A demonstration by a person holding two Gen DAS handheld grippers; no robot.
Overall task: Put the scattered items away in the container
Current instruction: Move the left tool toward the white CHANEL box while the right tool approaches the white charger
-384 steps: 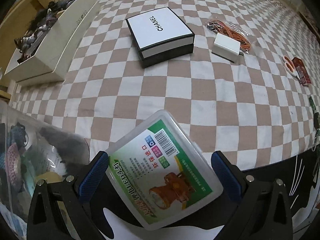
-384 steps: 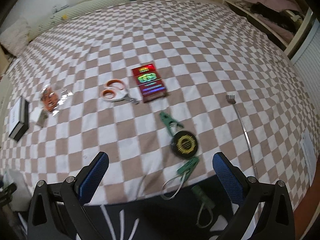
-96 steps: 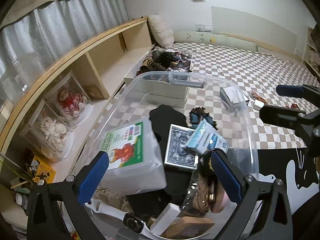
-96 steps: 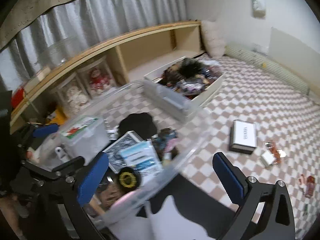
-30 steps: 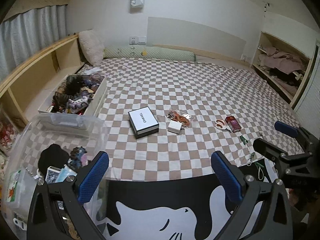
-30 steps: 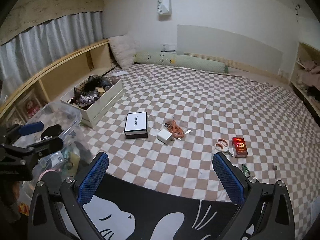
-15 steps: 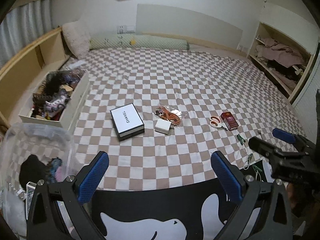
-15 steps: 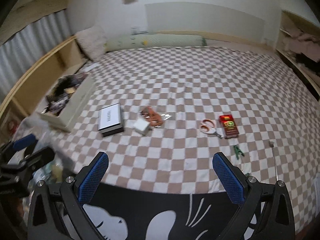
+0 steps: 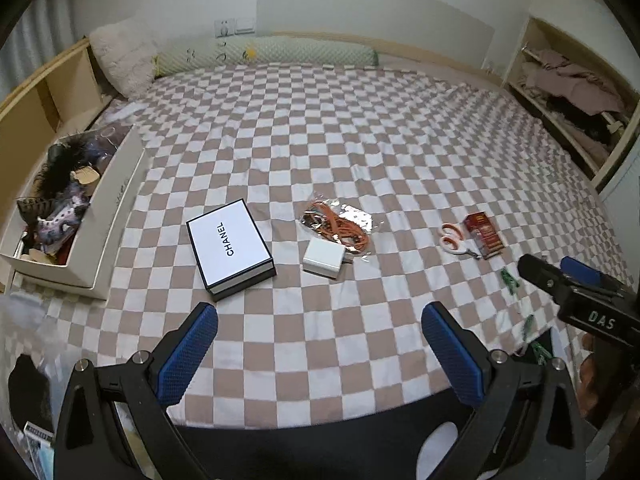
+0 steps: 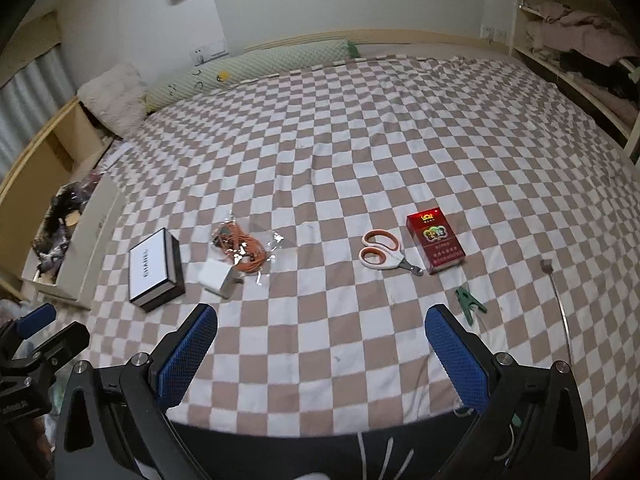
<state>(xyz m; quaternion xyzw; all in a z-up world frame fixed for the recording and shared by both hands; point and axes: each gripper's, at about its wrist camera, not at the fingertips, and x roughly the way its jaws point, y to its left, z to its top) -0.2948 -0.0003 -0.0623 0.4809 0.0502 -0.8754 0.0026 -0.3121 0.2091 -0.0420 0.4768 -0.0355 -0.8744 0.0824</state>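
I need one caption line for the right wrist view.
Open right tool above checkered bed with scissors, red pack and green clip.

A wide bed [image 9: 360, 152] is filling most of both views, and a checkered brown and white cover [image 10: 360, 152] is lying over it. A long green bolster [image 9: 264, 54] is lying along the far edge, with a fluffy pale pillow [image 9: 124, 60] beside it. A white wall [image 10: 320, 4] is standing behind, with a pale panel [image 9: 372, 12] on it. Open wooden shelves [image 9: 572, 92] are holding clothes at the right. A grey curtain [image 9: 60, 16] is hanging at the left.
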